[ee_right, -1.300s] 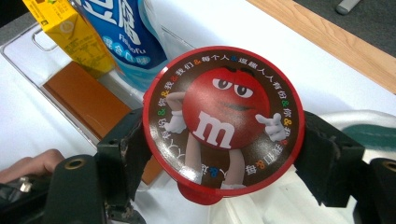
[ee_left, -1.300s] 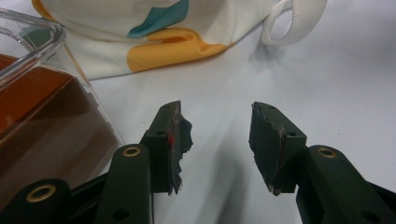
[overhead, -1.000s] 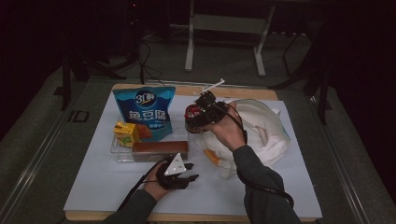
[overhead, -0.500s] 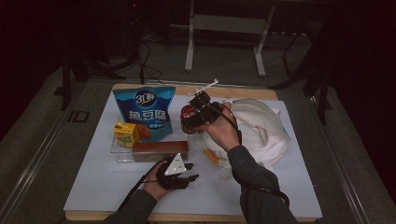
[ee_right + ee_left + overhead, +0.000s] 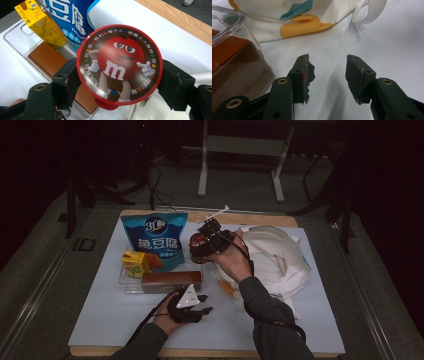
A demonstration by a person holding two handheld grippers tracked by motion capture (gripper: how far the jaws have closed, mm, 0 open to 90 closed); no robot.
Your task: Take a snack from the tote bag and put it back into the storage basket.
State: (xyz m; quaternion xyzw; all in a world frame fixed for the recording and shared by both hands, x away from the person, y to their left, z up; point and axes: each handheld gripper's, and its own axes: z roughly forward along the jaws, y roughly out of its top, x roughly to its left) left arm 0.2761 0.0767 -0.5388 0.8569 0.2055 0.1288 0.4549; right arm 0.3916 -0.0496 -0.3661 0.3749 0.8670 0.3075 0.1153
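Nearest us, the left gripper (image 5: 204,310) rests low on the white table cover (image 5: 100,320), its jaws standing apart with nothing between them, just beside the clear tray (image 5: 227,22). Farther on, the right gripper (image 5: 120,75) clamps the round red candy tub (image 5: 119,63) by its rim, lifted above the tray's near corner. Compared with the earlier frames, we see the tub carried a little up and away from the person, toward the blue snack pouch (image 5: 156,240) and the yellow juice box (image 5: 135,263); the left hand has not shifted. We judge the tub to be in transit. Beyond, to the right, lies the cloth bag (image 5: 275,260).
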